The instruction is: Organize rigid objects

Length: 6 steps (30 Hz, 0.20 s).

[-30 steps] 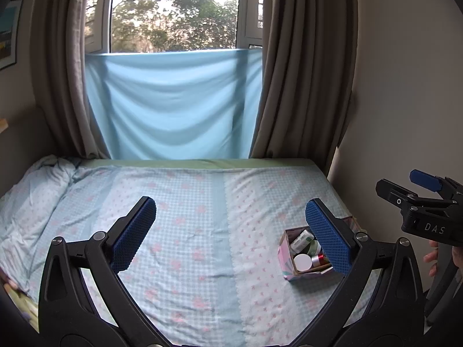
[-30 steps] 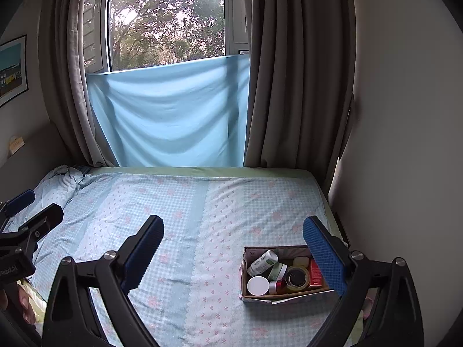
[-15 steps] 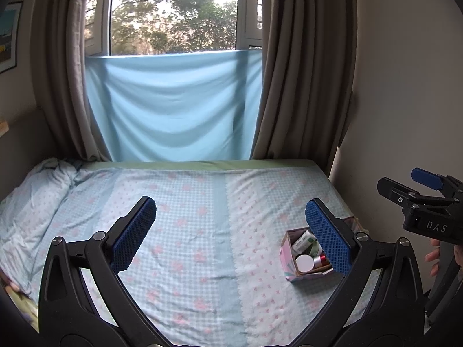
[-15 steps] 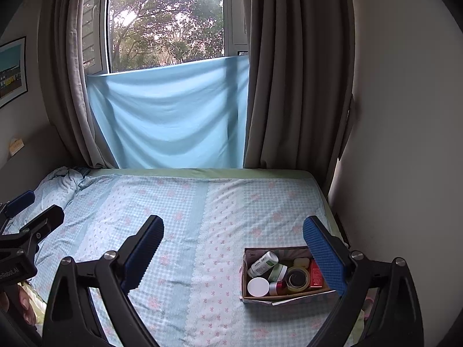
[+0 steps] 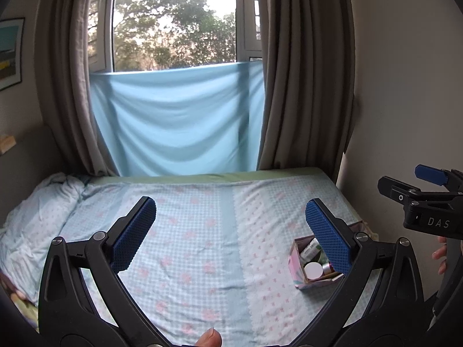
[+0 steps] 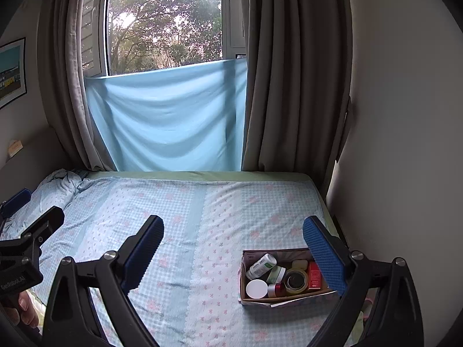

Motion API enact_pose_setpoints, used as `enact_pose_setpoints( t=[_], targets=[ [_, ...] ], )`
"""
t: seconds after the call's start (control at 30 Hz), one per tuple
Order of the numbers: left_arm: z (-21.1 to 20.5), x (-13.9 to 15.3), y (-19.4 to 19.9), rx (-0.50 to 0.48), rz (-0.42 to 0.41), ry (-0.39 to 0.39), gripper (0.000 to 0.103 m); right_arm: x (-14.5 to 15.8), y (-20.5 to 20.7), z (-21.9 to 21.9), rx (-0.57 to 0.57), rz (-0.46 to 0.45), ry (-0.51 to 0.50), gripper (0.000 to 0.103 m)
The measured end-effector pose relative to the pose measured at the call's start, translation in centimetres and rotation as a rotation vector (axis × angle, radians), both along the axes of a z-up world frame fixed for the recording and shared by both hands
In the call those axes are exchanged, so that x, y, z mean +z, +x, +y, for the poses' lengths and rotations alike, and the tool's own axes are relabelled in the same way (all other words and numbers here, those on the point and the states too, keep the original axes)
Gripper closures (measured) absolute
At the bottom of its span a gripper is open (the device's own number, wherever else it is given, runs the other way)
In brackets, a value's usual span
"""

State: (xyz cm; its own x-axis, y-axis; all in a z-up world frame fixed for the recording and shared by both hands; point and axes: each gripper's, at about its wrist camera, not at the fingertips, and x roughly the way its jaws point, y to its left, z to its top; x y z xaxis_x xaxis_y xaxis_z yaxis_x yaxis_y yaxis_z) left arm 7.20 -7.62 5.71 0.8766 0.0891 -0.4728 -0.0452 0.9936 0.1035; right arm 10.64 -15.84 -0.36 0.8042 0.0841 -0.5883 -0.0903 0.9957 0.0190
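A small cardboard box (image 6: 244, 263) sits on the bed near its right edge; it also shows in the left wrist view (image 5: 295, 263). It holds a white bottle (image 6: 261, 266), a white-lidded jar (image 6: 256, 288), a tape roll (image 6: 295, 280), a red box (image 6: 314, 274) and other small items. My right gripper (image 6: 233, 250) is open and empty, above the bed, with the box by its right finger. My left gripper (image 5: 230, 237) is open and empty, left of the box. Each gripper appears at the edge of the other's view.
The bed (image 6: 188, 217) has a light blue checked sheet with pink flowers, rumpled bedding (image 5: 34, 217) at the left. A wall (image 6: 405, 144) runs along the right. Grey curtains (image 6: 289, 86) and a blue cloth (image 6: 167, 121) hang at the window behind.
Both views have pulled back and up slightly, so the box sits a little lower in the left view. Both grippers stay open.
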Motion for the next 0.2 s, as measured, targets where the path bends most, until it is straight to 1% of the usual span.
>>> enact_pose_setpoints(
  t=[0.2],
  targets=[
    [-0.3, 0.2, -0.11, -0.009, -0.033, 0.01, 0.0, 0.0, 0.1, -0.07, -0.002, 0.003, 0.001, 0.007]
  ],
)
